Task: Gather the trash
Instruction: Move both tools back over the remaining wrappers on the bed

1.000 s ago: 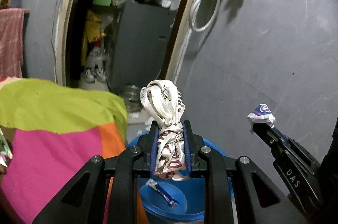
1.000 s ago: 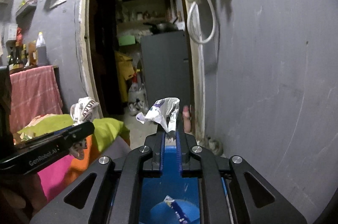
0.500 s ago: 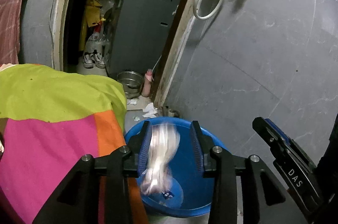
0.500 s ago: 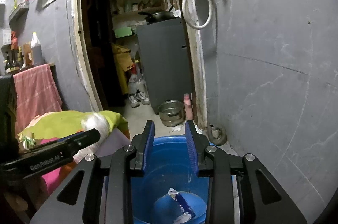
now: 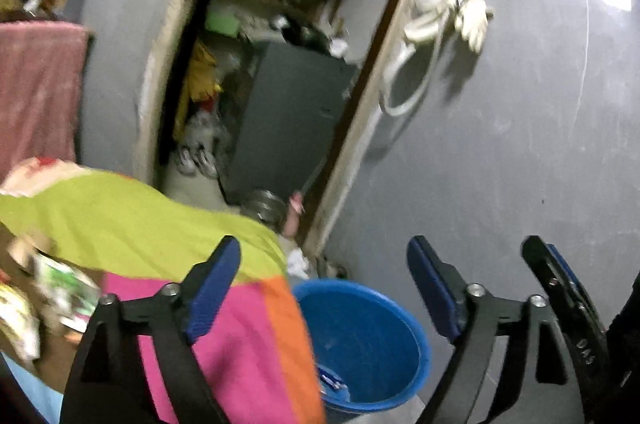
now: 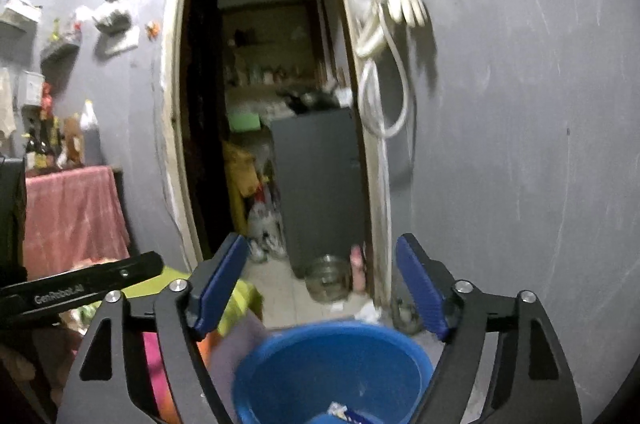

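The blue bucket (image 6: pixel 280 368) stands on the floor by the grey wall (image 6: pixel 520 144), against the bed's bright cover (image 5: pixel 248 344), with wrappers (image 6: pixel 344 413) lying in its bottom. Above it the left gripper (image 5: pixel 324 288) and right gripper (image 6: pixel 320 280) hang with jaws that have just been opening, now wide apart and holding nothing. More wrappers (image 5: pixel 60 288) lie at the cover's left.

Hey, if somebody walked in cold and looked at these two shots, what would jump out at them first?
Probably the blue bucket low in the middle, with a wrapper lying at its bottom. Next, the bright green, pink and orange cloth spread to its left. Both the left gripper and the right gripper stand wide open and empty in the foreground.
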`<state>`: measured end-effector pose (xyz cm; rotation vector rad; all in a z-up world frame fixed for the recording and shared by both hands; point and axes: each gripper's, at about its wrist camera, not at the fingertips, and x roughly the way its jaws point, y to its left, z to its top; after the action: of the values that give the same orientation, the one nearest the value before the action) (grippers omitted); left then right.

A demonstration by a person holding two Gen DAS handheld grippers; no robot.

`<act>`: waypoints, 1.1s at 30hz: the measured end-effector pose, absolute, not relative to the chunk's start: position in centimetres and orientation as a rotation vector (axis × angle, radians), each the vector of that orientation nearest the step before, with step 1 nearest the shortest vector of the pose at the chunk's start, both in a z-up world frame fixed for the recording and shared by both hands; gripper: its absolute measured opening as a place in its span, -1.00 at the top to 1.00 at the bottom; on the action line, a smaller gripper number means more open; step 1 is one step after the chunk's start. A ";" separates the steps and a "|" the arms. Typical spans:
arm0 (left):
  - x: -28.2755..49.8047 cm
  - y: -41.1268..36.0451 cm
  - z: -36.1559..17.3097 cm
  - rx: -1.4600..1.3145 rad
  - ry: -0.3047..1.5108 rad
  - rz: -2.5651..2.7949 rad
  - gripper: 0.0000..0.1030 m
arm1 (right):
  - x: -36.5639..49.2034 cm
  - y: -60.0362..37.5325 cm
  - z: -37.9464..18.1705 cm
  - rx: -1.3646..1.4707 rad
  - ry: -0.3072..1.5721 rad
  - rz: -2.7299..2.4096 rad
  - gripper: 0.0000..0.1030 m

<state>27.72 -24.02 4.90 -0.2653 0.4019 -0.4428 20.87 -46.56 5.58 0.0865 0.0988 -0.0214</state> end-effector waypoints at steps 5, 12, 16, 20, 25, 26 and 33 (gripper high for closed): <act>24.9 -19.1 7.7 -0.275 0.285 -0.352 -0.94 | 19.1 -43.8 8.1 0.083 0.019 0.032 -1.00; 21.2 -13.5 9.5 -0.251 0.197 -0.273 -0.96 | 17.5 -38.9 10.2 0.068 -0.041 0.107 -1.00; 19.2 -10.7 9.6 -0.231 0.173 -0.231 -0.96 | 17.0 -35.8 10.4 0.062 -0.059 0.157 -1.00; 17.9 -7.5 8.9 -0.204 0.165 -0.171 -0.96 | 16.9 -32.7 10.0 0.045 -0.064 0.206 -1.00; 17.5 -3.4 7.2 -0.205 0.196 -0.085 -0.96 | 17.2 -28.7 8.9 0.006 -0.069 0.231 -1.00; 17.4 -2.7 6.7 -0.209 0.204 -0.075 -0.96 | 17.3 -28.1 8.7 0.002 -0.064 0.240 -1.00; 18.2 2.0 2.8 -0.267 0.302 -0.014 -0.96 | 19.2 -24.0 6.2 -0.048 0.018 0.308 -1.00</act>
<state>18.16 1.99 2.80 -0.2670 0.3016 -0.0145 19.23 -24.00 6.20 -0.0479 0.0185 0.3076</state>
